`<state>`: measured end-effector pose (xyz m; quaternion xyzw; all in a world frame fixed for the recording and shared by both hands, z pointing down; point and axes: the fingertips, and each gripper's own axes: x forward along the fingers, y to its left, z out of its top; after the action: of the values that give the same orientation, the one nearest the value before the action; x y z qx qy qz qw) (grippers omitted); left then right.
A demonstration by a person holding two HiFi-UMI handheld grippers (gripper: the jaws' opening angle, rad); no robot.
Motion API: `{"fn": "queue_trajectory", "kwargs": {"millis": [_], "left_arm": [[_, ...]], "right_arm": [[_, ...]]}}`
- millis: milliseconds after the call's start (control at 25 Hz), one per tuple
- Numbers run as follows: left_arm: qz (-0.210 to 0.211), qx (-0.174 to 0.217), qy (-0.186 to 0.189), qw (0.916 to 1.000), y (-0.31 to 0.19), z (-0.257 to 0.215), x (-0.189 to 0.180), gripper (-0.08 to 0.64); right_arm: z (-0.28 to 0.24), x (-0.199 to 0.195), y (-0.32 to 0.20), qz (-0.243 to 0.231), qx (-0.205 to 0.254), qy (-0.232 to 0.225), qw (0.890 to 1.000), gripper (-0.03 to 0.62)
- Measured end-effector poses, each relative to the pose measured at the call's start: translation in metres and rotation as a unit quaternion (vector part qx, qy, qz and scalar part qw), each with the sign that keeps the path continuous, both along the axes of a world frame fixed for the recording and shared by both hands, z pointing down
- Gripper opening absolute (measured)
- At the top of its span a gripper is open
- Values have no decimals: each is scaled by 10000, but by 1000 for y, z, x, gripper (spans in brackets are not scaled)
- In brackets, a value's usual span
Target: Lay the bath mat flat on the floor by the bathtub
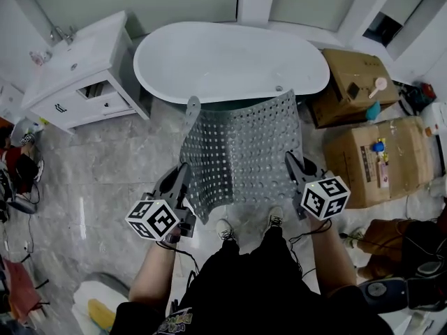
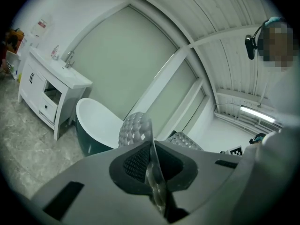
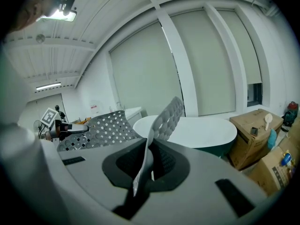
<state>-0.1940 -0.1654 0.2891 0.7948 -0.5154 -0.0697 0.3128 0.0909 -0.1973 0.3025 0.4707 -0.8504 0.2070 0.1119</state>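
Note:
A grey perforated bath mat (image 1: 241,152) hangs in the air between my two grippers, in front of the white oval bathtub (image 1: 230,61). My left gripper (image 1: 183,173) is shut on the mat's near left edge, and the mat's thin edge (image 2: 151,163) runs between its jaws. My right gripper (image 1: 292,162) is shut on the mat's near right edge (image 3: 143,165). The mat sags and curls, with its far corners (image 1: 193,105) lifted toward the tub. The grey marble floor (image 1: 119,166) lies below.
A white vanity with a sink (image 1: 77,72) stands left of the tub. Cardboard boxes (image 1: 377,155) with bottles on them stand at the right. The person's feet (image 1: 223,229) are just under the mat's near edge. Clutter lies at the far left (image 1: 17,173) and bottom right (image 1: 405,257).

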Motion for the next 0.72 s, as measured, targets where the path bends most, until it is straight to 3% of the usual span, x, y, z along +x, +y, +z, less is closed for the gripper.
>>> {"fn": "queue_trajectory", "kwargs": {"millis": [320,720], "left_arm": [[-248,-32,-32,9997,-39,3,30,31],[-646,-134,39,9978,-87,12,104,31]], "right_arm": [[2,29,-47,-235,48,-124,9996,28],[24,108,-106,-510,-194,-373,9978,28]]}}
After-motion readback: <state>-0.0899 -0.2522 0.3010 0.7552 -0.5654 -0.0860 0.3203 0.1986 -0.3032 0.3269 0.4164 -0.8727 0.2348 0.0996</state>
